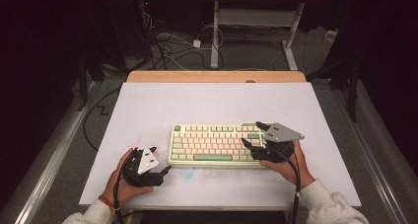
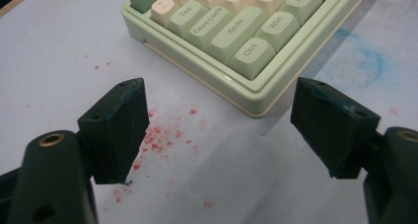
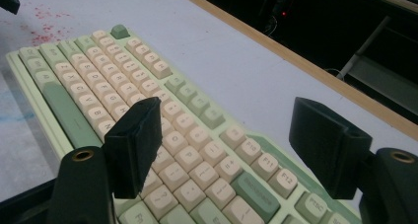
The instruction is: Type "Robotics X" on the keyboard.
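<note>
I see the mechanical keyboard (image 1: 217, 145) lying near the middle of the desk (image 1: 162, 103), a little toward my side, with its long axis running from 9 o'clock to 3 o'clock in the high view. My right gripper (image 1: 256, 135) is over the right end of the keyboard, and its fingers (image 3: 135, 145) stand wide apart with nothing between them; below them I look at the arrow and function keys, not touching as far as I can tell. My left gripper (image 1: 162, 160) rests on the desk at about 8 o'clock from the keyboard, just beside its near left corner but apart from it. Its fingers (image 2: 116, 130) are also open and empty, and the Ctrl corner lies at about 12 o'clock from them in the left gripper view. I judge the right hand is the nearer one to work on the keys, while the left would need a short move toward 2 o'clock to reach the case. Some red specks (image 2: 162, 135) mark the desk under the left fingers.
</note>
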Demonstrator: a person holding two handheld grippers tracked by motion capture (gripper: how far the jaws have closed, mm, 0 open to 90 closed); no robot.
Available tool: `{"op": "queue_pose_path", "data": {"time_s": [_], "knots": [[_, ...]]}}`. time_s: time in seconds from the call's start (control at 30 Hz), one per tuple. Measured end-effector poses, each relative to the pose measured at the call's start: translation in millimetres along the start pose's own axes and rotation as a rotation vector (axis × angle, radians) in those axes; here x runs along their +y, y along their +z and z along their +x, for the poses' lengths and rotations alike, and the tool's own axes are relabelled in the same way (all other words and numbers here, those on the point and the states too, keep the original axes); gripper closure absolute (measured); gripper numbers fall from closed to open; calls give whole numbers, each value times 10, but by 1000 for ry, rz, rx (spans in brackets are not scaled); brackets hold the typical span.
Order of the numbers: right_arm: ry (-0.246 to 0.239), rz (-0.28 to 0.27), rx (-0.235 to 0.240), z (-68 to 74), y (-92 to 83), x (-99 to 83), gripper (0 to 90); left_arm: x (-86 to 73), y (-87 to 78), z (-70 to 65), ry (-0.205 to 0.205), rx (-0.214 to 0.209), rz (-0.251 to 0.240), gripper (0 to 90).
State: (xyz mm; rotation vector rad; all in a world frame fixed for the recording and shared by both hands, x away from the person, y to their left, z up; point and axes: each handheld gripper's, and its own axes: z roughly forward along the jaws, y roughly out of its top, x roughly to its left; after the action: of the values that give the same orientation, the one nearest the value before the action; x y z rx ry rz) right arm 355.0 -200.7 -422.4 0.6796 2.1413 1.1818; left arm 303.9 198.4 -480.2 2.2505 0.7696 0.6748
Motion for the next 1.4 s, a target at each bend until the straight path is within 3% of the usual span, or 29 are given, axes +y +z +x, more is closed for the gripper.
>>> {"op": "queue_pose_path", "data": {"time_s": [0.4,0.6,0.8,0.87,1.03,1.13,1.17,1.27,1.4], "knots": [[-10,10,-64,20,-283,-237,240,13,-51,17,0,17,-17,244],[-9,18,-88,36,-441,-405,240,31,-125,39,-20,-6,-50,239],[1,31,-101,52,-535,-542,244,50,-146,56,-2,-25,-50,234],[19,39,-102,54,-548,-566,248,63,-154,59,3,-29,-47,308],[13,42,-120,51,-569,-581,245,110,-165,95,5,-55,-45,662],[10,43,-119,60,-565,-580,244,143,-182,102,15,-75,-47,814],[3,46,-122,63,-559,-580,244,152,-179,108,4,-88,-41,842],[0,53,-115,72,-545,-584,245,192,-157,120,13,-72,-21,879],[0,63,-118,84,-532,-587,248,271,-123,151,-25,-95,-3,879]]}}
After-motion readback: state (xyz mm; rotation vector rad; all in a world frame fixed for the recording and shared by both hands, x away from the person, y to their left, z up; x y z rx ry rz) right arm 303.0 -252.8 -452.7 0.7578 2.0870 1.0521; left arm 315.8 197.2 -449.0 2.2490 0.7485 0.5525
